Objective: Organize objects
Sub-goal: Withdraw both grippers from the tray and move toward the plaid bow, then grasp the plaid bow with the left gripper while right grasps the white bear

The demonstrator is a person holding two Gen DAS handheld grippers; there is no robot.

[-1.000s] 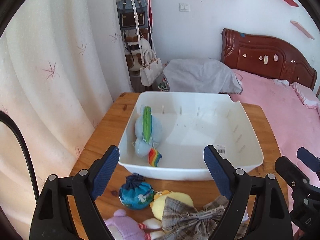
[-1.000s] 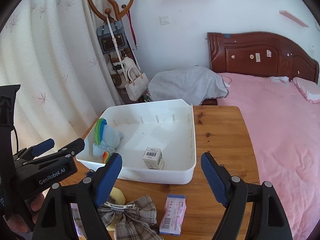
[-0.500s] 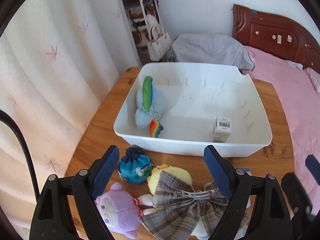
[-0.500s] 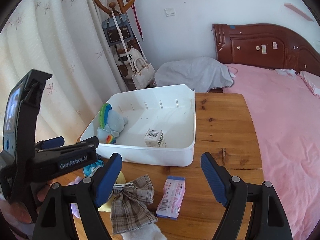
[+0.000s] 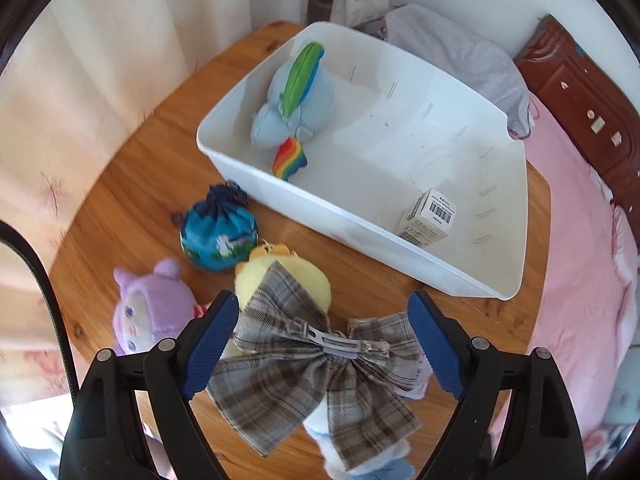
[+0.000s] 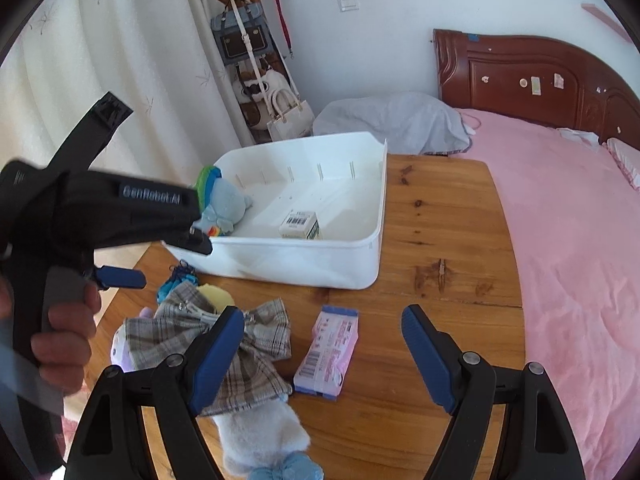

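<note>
Left gripper (image 5: 320, 328) points steeply down with jaws wide apart and empty, straddling the grey plaid fabric bow with a metal clip (image 5: 316, 364). The bow lies directly under and between the pads, not touched by them as far as I can tell. Its long axis, along the clip, runs roughly jaw to jaw, so a pinch would likely gather the fabric ends inward. It drapes partly over a yellow plush toy (image 5: 284, 280) near the wooden table's (image 6: 440, 240) front left edge.

Right gripper (image 6: 322, 344) also gapes wide, holding nothing; a pink barcoded packet (image 6: 326, 352) lies flat between its pads, long axis running away from the camera. Left is the nearer one for the bow.

The white plastic bin (image 5: 516, 240) sits toward the table's back edge, holding a blue rainbow-maned plush (image 5: 296, 100) and a small cardboard box (image 5: 430, 218).
</note>
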